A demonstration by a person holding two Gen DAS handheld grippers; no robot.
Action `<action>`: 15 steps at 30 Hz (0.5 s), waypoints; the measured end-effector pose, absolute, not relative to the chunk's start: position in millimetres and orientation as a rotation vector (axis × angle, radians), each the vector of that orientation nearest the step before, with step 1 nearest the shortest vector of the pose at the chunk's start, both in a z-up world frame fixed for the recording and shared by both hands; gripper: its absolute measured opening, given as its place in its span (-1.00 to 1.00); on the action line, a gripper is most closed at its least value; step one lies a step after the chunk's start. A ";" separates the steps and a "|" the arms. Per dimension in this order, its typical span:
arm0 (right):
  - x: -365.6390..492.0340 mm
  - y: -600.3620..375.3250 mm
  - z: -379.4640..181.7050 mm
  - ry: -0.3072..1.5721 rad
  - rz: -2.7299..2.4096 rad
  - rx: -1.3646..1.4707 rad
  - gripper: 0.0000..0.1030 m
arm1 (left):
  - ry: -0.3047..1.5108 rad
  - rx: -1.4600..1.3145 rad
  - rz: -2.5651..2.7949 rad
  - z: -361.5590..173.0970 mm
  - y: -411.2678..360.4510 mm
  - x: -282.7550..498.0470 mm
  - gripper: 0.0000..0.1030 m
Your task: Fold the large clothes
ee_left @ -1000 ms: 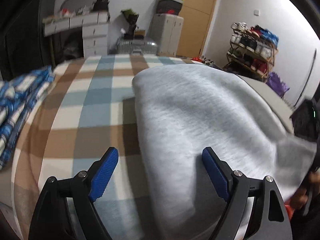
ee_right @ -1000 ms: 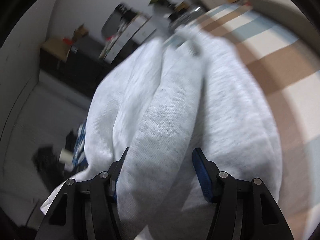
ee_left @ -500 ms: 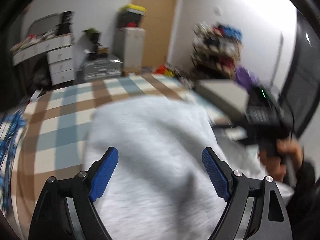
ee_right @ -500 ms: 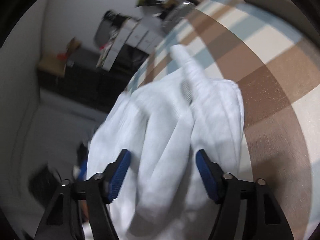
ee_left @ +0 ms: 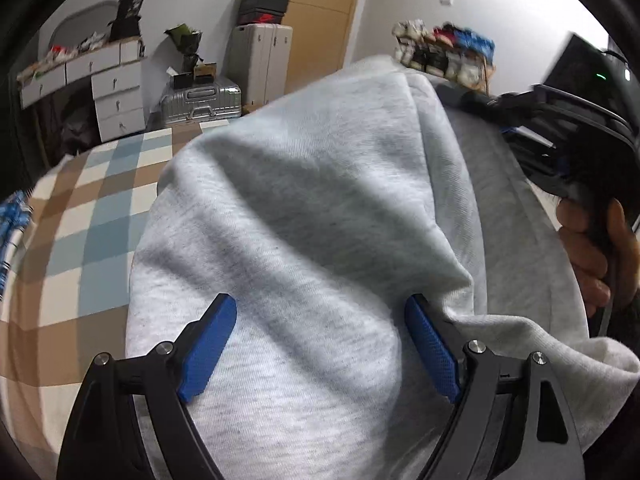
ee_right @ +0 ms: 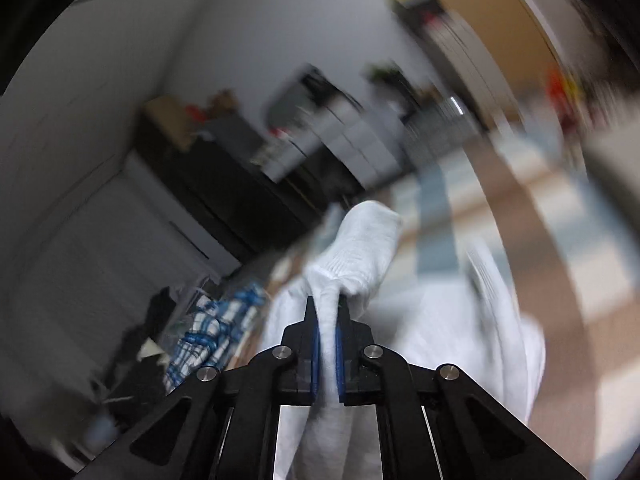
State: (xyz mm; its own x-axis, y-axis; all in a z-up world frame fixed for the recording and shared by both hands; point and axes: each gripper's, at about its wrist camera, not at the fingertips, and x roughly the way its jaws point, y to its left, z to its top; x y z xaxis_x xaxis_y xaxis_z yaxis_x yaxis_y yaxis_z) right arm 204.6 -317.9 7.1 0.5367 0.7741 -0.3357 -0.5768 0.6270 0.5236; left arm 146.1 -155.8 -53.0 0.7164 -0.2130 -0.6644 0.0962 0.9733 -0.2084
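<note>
A large light grey sweatshirt (ee_left: 320, 216) lies on the checked bedcover (ee_left: 92, 216), one edge pulled up into a peak at the upper right. My left gripper (ee_left: 320, 348) hovers open just above the cloth; its blue pads (ee_left: 208, 344) stand wide apart and press on nothing. My right gripper (ee_right: 327, 320) is shut on a bunched fold of the grey sweatshirt (ee_right: 356, 248), which hangs down from its jaws. In the left wrist view that right gripper (ee_left: 560, 128) appears at the upper right edge, held by a hand (ee_left: 588, 256), its fingertips hidden behind the raised cloth.
A blue and white plaid garment (ee_right: 212, 328) lies at the left edge of the bed. Behind the bed stand white drawers (ee_left: 116, 96), a silver suitcase (ee_left: 200, 100), a grey cabinet (ee_left: 260, 60) with stacked boxes, a wooden door and a shoe rack (ee_left: 444, 56).
The right gripper closed on a fold of the sweatshirt and rose, lifting that edge off the bed. The left gripper shifted sideways over the cloth and stayed open.
</note>
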 end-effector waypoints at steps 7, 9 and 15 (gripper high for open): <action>256.0 -337.8 -92.6 0.930 0.460 0.286 -0.90 | 0.767 -0.075 -0.113 -59.7 -175.2 150.7 0.62; 252.4 -339.9 -92.5 0.954 0.464 0.321 -0.84 | 0.763 -0.044 -0.100 -59.0 -178.5 148.3 0.62; 189.8 -363.1 -61.6 0.922 0.563 0.425 -0.10 | 0.759 -0.066 -0.105 -58.6 -172.5 148.7 0.62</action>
State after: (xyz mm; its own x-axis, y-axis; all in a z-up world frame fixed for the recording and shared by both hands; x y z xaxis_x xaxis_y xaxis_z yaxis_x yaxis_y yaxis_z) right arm 189.8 -363.1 -61.6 0.4786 0.6197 -0.6219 -0.2701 0.7779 0.5673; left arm 148.7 -172.5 -58.6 0.7204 -0.1184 -0.6834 0.0706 0.9927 -0.0976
